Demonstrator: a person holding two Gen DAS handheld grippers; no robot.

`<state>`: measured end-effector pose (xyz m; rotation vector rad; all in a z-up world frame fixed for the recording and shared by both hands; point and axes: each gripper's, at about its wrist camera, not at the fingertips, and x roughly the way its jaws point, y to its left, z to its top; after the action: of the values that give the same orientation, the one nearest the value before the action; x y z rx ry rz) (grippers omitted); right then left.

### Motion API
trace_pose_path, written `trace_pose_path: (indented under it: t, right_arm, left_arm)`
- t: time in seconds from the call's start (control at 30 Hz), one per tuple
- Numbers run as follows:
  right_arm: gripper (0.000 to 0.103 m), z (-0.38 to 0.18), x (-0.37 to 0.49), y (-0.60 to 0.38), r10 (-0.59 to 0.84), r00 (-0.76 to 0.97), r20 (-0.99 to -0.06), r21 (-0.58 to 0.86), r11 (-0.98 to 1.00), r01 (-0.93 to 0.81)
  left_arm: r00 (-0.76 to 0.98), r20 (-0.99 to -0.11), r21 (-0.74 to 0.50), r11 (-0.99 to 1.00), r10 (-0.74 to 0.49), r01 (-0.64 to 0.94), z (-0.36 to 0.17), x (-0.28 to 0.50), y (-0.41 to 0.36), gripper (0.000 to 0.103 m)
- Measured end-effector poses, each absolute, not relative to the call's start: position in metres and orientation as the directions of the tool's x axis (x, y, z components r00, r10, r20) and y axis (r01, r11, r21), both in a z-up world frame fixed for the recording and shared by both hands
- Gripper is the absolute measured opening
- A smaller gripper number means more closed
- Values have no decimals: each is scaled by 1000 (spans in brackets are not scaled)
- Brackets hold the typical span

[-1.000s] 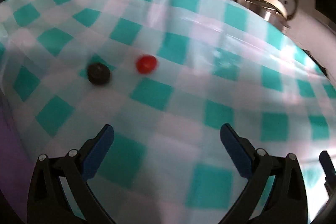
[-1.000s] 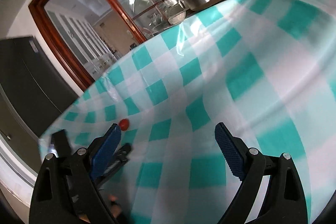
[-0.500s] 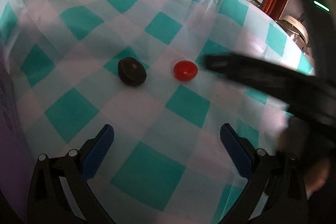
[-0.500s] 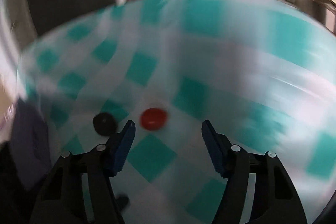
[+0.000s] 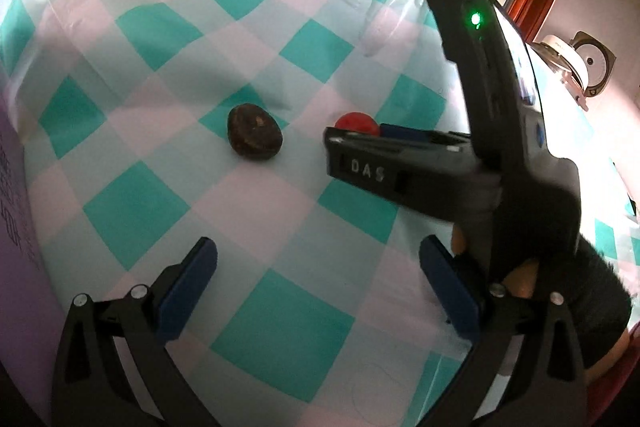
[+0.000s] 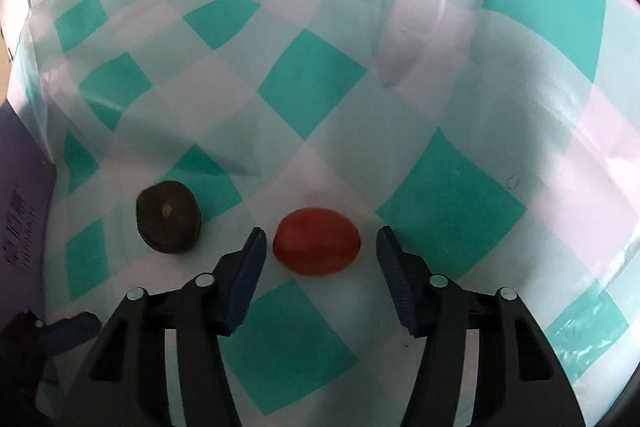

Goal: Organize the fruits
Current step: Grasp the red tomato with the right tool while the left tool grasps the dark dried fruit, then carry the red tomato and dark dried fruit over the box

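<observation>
The right gripper [image 6: 320, 255] has just been closing around the red fruit [image 6: 317, 241] on the teal-and-white checked tablecloth [image 6: 312, 83], its blue pads on either side of the fruit with a small gap showing at each, not yet pinching. The dark brown fruit [image 6: 169, 222] lies just left of it. The left gripper [image 5: 316, 279] hovers nearer, jaws spread wide and empty.

Red fruit [image 6: 317, 241] lying near dark, perhaps wrinkled fruit [image 6: 168, 221].
</observation>
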<state>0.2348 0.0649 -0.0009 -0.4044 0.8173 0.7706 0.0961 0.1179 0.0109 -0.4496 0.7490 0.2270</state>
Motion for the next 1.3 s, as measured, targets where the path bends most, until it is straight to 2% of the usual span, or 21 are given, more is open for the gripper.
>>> trace_pose_path:
  t: [0.13, 0.27, 0.47, 0.6, 0.77, 0.9, 0.97, 1.03, 1.1, 1.3]
  right_arm:
    - [40, 14, 210, 28, 489, 503, -713, 27, 735, -677]
    - [40, 33, 172, -52, 453, 639, -622, 174, 875, -452]
    - [40, 9, 91, -129, 335, 724, -603, 331, 931, -156]
    - [40, 9, 83, -129, 367, 732, -574, 402, 905, -138]
    - [40, 5, 83, -126, 414, 712, -567, 438, 884, -165]
    - [40, 10, 95, -128, 440, 691, -574, 474, 866, -158]
    - [40, 9, 96, -128, 449, 687, -571, 482, 861, -162]
    - [40, 8, 100, -125, 454, 684, -571, 487, 858, -162]
    - [40, 7, 100, -125, 457, 684, -568, 494, 855, -159]
    - [40, 5, 103, -134, 465, 704, -537, 529, 836, -148]
  left_arm:
    - [720, -693, -317, 883, 33, -346, 11, 96, 118, 101]
    - [723, -691, -330, 881, 19, -339, 10, 98, 120, 101]
    - [724, -689, -316, 883, 39, -347, 10, 100, 117, 101]
    - [705, -704, -280, 880, 83, -384, 10, 113, 118, 101]
    - [637, -750, -252, 814, 177, -523, 4, 153, 141, 101]
    - [570, -781, -157, 802, 257, -576, 3, 188, 147, 101]
    - [542, -787, -107, 801, 294, -589, 2, 197, 148, 87]
    - [527, -779, -48, 807, 339, -589, 4, 198, 143, 37]
    - [568, -771, -84, 837, 289, -540, 6, 196, 139, 38]
    - [655, -716, -114, 885, 242, -451, 22, 168, 111, 38]
